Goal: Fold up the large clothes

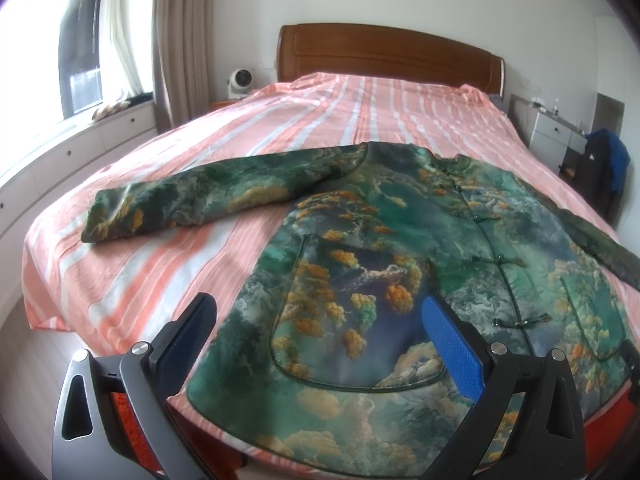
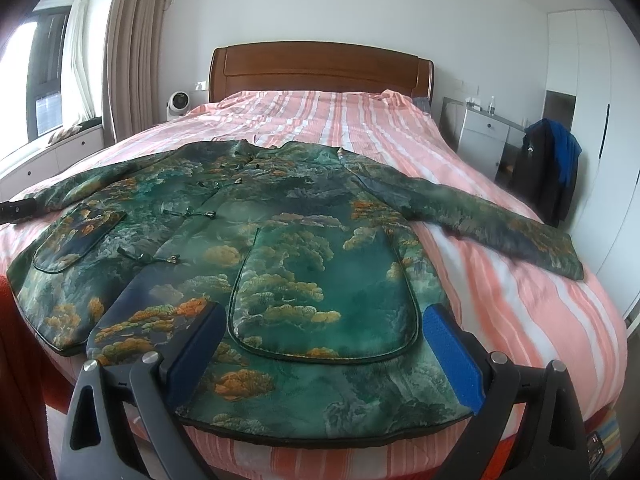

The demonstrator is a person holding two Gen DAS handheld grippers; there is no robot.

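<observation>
Striped pink-and-white bedding covers a bed with a wooden headboard, and a green jacket printed with orange clouds lies spread flat on it, front up, buttoned, hem at the near edge. Both sleeves stretch out sideways, one to the left and one to the right. Above the hem, the left gripper hovers with jaws wide and empty; the right gripper likewise stands wide apart, holding nothing. A small white fan sits beside the headboard.
</observation>
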